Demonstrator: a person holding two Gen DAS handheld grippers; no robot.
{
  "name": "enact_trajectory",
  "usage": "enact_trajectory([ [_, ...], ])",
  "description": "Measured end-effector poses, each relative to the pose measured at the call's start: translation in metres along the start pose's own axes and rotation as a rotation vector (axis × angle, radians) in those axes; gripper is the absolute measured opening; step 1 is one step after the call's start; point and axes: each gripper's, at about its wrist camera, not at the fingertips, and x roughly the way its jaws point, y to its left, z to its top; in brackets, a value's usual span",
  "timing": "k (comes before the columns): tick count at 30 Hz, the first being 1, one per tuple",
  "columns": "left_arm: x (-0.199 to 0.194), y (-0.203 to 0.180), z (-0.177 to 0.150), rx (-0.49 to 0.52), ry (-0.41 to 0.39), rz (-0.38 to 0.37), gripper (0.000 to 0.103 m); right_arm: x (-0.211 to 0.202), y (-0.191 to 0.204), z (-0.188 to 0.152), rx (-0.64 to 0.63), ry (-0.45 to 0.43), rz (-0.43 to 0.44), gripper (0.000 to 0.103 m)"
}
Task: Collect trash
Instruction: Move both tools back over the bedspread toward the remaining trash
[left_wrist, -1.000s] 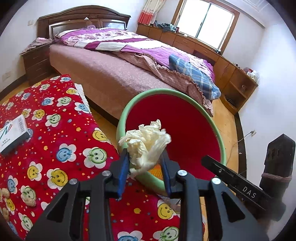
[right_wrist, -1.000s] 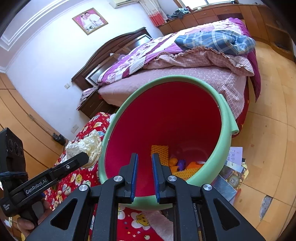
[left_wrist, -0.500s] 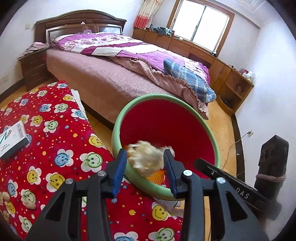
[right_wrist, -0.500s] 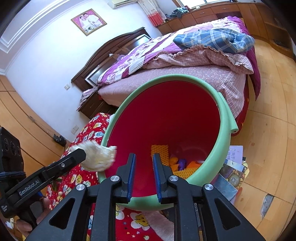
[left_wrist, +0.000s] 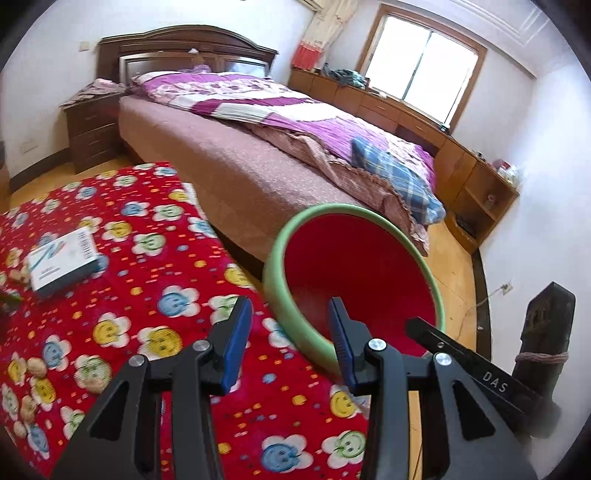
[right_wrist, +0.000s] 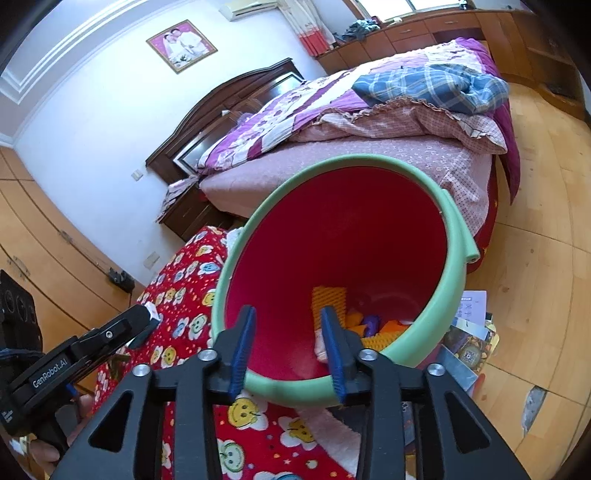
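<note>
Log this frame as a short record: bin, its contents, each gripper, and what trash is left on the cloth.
bin: green rim, red inside, tilted at the edge of the cloth
contents: orange and purple pieces at the bottom
left gripper: open, nothing between the jaws
right gripper: jaws opening, nothing held
left on cloth: box, nut shells

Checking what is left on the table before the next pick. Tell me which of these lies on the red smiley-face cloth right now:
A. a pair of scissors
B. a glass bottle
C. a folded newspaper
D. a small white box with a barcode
D. The left wrist view shows a small white box with a barcode on one edge lying flat on the red smiley-face cloth, left of the green-rimmed bin.
</note>
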Motion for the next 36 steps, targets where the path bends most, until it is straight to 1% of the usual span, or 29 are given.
enact_trajectory([
  [5,-0.014,0.023,-0.005,-0.048,-0.009,0.059,0.046,0.003,0.014,-0.003,-0.028,0.013,0.013,0.042],
  [7,-0.019,0.031,-0.007,-0.064,-0.011,0.079,0.047,0.004,0.020,-0.005,-0.039,0.020,0.018,0.047],
  [9,-0.023,0.040,-0.010,-0.081,-0.006,0.103,0.048,0.006,0.027,-0.007,-0.054,0.030,0.020,0.050],
  [16,-0.038,0.072,-0.022,-0.149,0.001,0.153,0.048,0.012,0.051,-0.018,-0.118,0.066,0.019,0.051],
  [17,-0.042,0.077,-0.024,-0.160,0.001,0.162,0.048,0.013,0.055,-0.020,-0.127,0.070,0.019,0.053],
  [18,-0.044,0.078,-0.025,-0.165,-0.001,0.166,0.048,0.013,0.058,-0.021,-0.131,0.071,0.022,0.062],
  [19,-0.047,0.081,-0.026,-0.172,-0.003,0.171,0.049,0.013,0.061,-0.022,-0.134,0.071,0.024,0.067],
  [20,-0.051,0.086,-0.028,-0.180,-0.007,0.180,0.050,0.014,0.064,-0.024,-0.138,0.072,0.028,0.067],
  [22,-0.057,0.092,-0.030,-0.193,-0.016,0.197,0.058,0.014,0.070,-0.026,-0.151,0.076,0.032,0.067],
  [24,-0.062,0.099,-0.032,-0.205,-0.024,0.218,0.063,0.016,0.077,-0.029,-0.166,0.080,0.033,0.067],
  [25,-0.066,0.103,-0.034,-0.215,-0.030,0.238,0.064,0.016,0.080,-0.031,-0.171,0.083,0.033,0.067],
  [29,-0.075,0.117,-0.039,-0.243,-0.039,0.275,0.065,0.019,0.091,-0.037,-0.187,0.097,0.041,0.067],
  [30,-0.077,0.121,-0.040,-0.249,-0.043,0.283,0.067,0.021,0.095,-0.039,-0.193,0.102,0.042,0.068],
  [31,-0.080,0.124,-0.041,-0.253,-0.046,0.289,0.071,0.022,0.097,-0.040,-0.198,0.106,0.045,0.067],
  [33,-0.086,0.132,-0.043,-0.264,-0.060,0.312,0.077,0.023,0.101,-0.042,-0.206,0.110,0.049,0.068],
  [36,-0.094,0.146,-0.046,-0.277,-0.077,0.344,0.078,0.025,0.107,-0.045,-0.216,0.115,0.050,0.068],
])
